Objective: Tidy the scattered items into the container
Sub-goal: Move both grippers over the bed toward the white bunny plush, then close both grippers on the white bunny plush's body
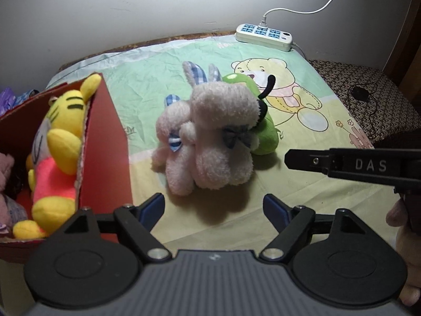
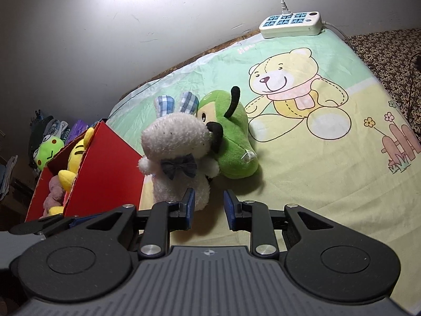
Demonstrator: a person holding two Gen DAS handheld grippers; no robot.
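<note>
Hovering with parted, empty jaws, the left gripper (image 1: 213, 210) should drop squarely over the white plush rabbit (image 1: 221, 137) beside the red box (image 1: 105, 142), while the right gripper (image 2: 209, 208) waits narrowly apart.

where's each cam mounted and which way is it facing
Left wrist: on the left gripper, angled down at the white plush rabbits; the right gripper and fingers show.
Right wrist: on the right gripper, angled down at the same rabbits.
Shared: red box, green plush, power strip.
</note>
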